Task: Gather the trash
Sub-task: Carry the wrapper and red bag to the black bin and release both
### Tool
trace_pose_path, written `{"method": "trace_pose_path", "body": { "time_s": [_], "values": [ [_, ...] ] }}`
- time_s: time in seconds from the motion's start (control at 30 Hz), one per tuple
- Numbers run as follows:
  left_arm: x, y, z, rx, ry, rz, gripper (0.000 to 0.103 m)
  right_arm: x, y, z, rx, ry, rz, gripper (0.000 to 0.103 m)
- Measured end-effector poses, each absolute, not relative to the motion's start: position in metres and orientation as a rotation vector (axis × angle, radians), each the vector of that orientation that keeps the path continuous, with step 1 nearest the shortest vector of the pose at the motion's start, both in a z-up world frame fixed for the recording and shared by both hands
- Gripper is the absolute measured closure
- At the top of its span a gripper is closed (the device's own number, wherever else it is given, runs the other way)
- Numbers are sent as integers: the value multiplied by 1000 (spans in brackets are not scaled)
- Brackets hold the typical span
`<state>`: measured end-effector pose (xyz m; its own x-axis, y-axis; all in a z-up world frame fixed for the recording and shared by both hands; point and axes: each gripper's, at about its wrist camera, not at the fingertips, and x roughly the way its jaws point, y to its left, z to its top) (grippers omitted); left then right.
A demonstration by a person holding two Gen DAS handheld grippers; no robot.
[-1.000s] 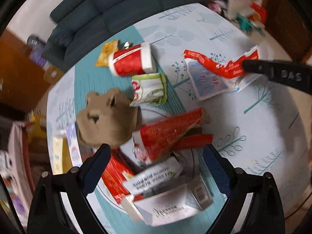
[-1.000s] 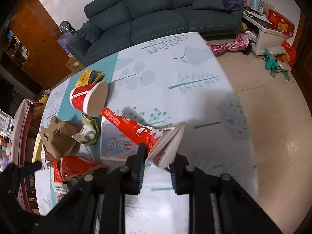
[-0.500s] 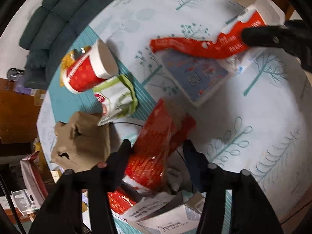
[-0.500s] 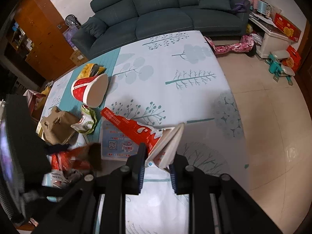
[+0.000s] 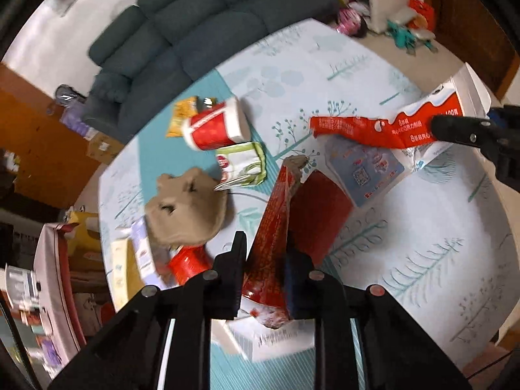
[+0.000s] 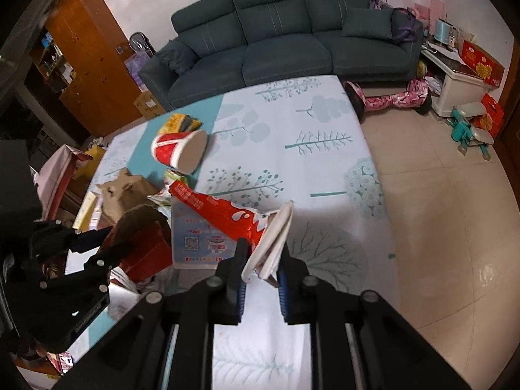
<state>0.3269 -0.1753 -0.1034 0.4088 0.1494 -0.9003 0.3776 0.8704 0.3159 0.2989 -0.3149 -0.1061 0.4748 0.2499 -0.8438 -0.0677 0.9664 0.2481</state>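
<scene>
Two cartons between tool pads

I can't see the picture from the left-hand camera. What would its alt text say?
The left tongs are shut on a flattened red carton, lifted above a tree-patterned tablecloth. Behind it lie more trash: a tipped red paper cup, a brown pulp tray and a green-and-white wrapper. At right, the right tongs grip a long red-and-white box.
</scene>
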Motion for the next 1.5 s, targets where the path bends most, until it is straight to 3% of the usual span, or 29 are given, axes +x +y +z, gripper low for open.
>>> {"method": "trace_pose_path", "body": {
  "time_s": [0.33,0.7,1.2,1.5],
  "values": [
    [224,-133,-31,368,1024,-138,87,215,-289,-51,191,971,180,88],
    [86,-48,-10,318,984,-256,87,61,-223,-22,258,928,35,88],
    [-44,-13,-67,193,1156,-396,87,-84,-166,-57,220,1107,-29,88],
    [-80,-33,-168,112,1282,-343,87,-125,-166,-151,136,1232,-11,88]
  ]
}}
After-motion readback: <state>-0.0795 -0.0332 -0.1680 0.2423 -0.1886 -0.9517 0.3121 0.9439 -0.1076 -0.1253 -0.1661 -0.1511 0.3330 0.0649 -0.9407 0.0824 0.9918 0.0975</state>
